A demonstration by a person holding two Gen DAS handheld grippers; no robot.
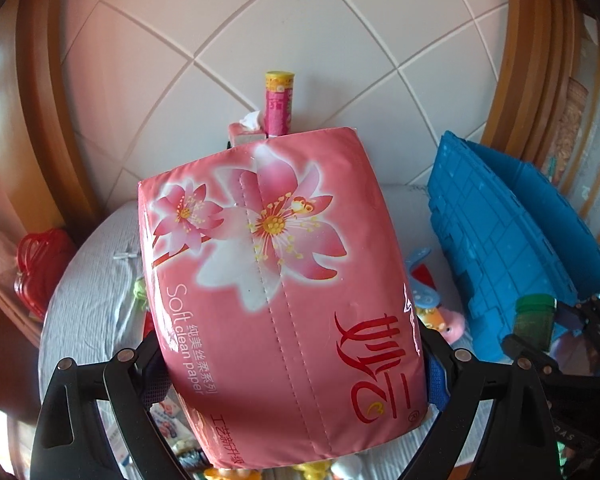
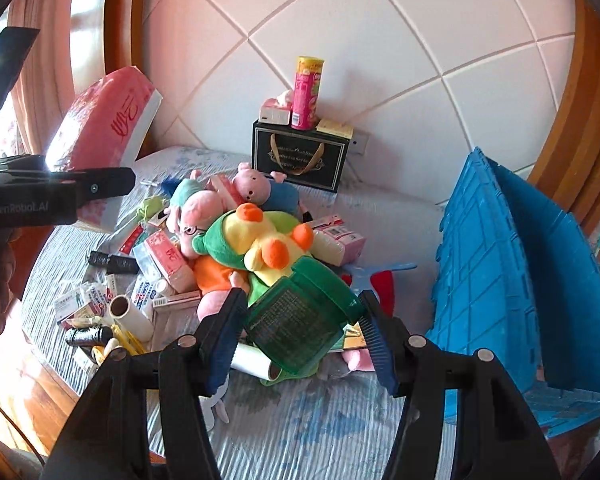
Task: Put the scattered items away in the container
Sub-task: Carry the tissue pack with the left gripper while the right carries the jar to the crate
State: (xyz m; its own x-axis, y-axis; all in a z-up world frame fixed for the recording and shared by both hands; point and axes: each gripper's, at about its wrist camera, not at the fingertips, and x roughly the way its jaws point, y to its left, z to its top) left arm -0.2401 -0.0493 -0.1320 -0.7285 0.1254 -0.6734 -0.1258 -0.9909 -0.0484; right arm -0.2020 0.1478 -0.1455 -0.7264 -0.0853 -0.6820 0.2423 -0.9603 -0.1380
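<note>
My left gripper (image 1: 294,364) is shut on a big pink pack of tissue paper (image 1: 276,288) printed with flowers, which fills the middle of the left wrist view and hangs above the bed. The same tissue pack (image 2: 104,128) shows at the upper left of the right wrist view. My right gripper (image 2: 300,336) is shut on a green translucent jar (image 2: 300,316) with a green lid, held above the pile. The jar (image 1: 534,322) also shows at the right of the left wrist view. A blue plastic crate (image 2: 500,280) with raised lid flaps stands at the right.
A heap of plush toys (image 2: 252,236), small boxes (image 2: 168,260), a lint roller (image 2: 130,314) and tubes lies on the striped bed cover (image 2: 320,432). A black gift box (image 2: 300,156) by the tiled wall carries a pink can (image 2: 306,92) and tissues. Wooden frames flank both sides.
</note>
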